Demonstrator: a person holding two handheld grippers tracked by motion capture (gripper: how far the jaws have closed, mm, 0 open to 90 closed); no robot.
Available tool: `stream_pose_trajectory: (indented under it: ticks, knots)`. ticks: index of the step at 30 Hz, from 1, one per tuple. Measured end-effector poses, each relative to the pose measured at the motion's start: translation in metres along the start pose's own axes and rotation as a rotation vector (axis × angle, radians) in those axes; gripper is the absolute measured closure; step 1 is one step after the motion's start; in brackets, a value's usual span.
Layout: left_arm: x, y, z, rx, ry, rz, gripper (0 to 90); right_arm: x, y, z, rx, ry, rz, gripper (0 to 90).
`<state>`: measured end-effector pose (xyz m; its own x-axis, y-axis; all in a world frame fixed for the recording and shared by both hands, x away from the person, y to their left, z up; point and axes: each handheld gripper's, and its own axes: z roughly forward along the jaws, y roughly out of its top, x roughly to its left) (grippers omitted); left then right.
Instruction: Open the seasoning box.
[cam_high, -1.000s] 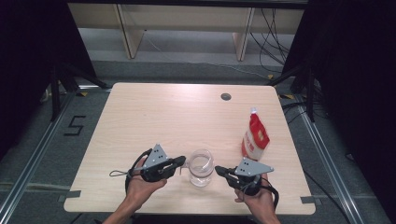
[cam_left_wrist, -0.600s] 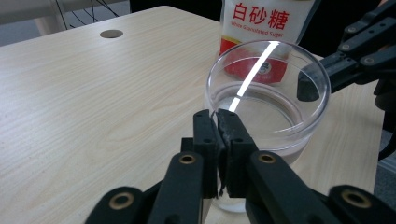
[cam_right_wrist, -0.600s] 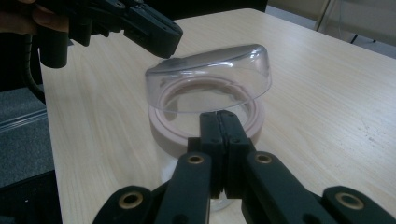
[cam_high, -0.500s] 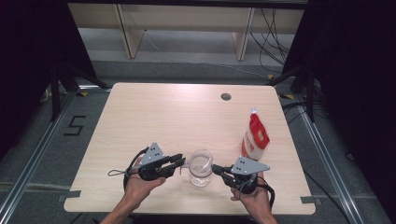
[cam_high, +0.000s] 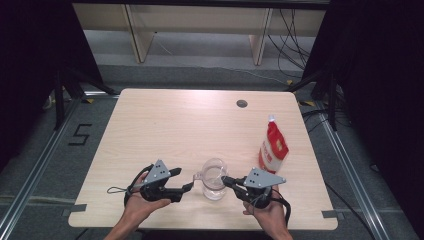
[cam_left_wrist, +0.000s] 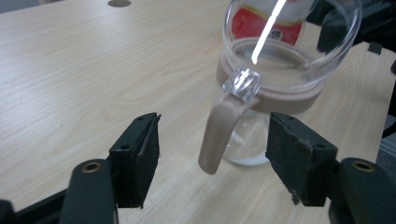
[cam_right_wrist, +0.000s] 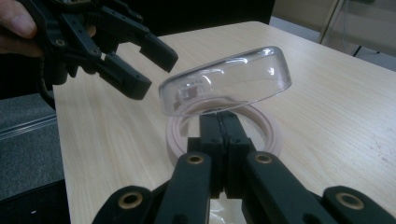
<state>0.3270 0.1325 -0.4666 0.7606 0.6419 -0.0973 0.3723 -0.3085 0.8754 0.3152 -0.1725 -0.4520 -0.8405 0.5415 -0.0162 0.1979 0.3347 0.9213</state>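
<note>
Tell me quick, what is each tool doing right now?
Left tool: open, jaws just opening, jug handle between them, not gripped.
Right tool: closed against the jug's rim; a grip cannot be told.

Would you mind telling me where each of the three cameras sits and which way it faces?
High view: fixed above the person's side, looking forward and down on the table; both hands, left gripper and right gripper flank the glass jug.
Left gripper view: rides the left gripper, looking between its fingers, which have just been opening, at the jug's handle.
Right gripper view: looks along shut fingers under the jug's raised lid.
Shared: the jug; the red pouch in two.
</note>
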Motion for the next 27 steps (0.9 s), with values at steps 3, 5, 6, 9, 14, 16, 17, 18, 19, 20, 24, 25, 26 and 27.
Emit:
stream_pose_trajectory:
  ticks: [3,5,6,9,14,16,17,18,19,20,24,25,26,27]
  knots:
    - [0.001,-0.006,0.0,0.013,0.006,0.006,26.9,0.001,0.002,0.002,-0.015,0.004,-0.026,90.0]
    - [0.002,-0.011,0.001,0.021,0.006,0.011,24.5,0.002,0.003,0.002,-0.003,0.009,-0.032,90.0]
    - [0.003,-0.013,0.0,0.029,0.014,0.027,23.9,0.002,0.003,0.004,-0.011,0.017,-0.033,90.0]
    - [0.002,-0.019,0.001,0.027,0.019,-0.002,20.9,0.004,0.004,0.003,-0.001,0.009,-0.035,89.9]
    - [0.004,-0.023,-0.001,0.039,0.03,0.0,19.0,0.006,0.006,0.006,-0.013,0.019,-0.044,89.7]
    - [0.005,-0.024,-0.002,0.042,0.033,-0.003,18.8,0.007,0.008,0.008,-0.028,0.007,-0.053,89.7]
    - [0.006,-0.025,-0.002,0.042,0.031,-0.013,18.7,0.008,0.008,0.008,-0.021,0.009,-0.043,89.7]
    - [0.006,-0.026,-0.002,0.037,0.033,-0.014,18.7,0.009,0.009,0.009,-0.023,0.012,-0.046,89.7]
    - [0.006,-0.026,-0.003,0.048,0.036,-0.017,18.7,0.009,0.009,0.01,-0.015,0.028,-0.048,89.4]
    - [0.006,-0.026,-0.003,0.049,0.029,-0.012,18.7,0.009,0.01,0.011,-0.018,0.022,-0.052,89.1]
    - [0.005,-0.027,-0.004,0.038,0.017,-0.027,17.8,0.012,0.012,0.014,-0.023,0.019,-0.052,89.1]
    - [0.005,-0.027,-0.005,0.04,0.024,-0.021,17.0,0.012,0.013,0.014,-0.013,0.023,-0.057,89.1]
    - [0.005,-0.028,-0.005,0.036,0.023,-0.022,16.6,0.012,0.013,0.015,-0.023,0.023,-0.075,89.1]
    - [0.005,-0.028,-0.005,0.032,0.024,-0.025,15.9,0.013,0.014,0.015,-0.018,0.025,-0.069,89.1]
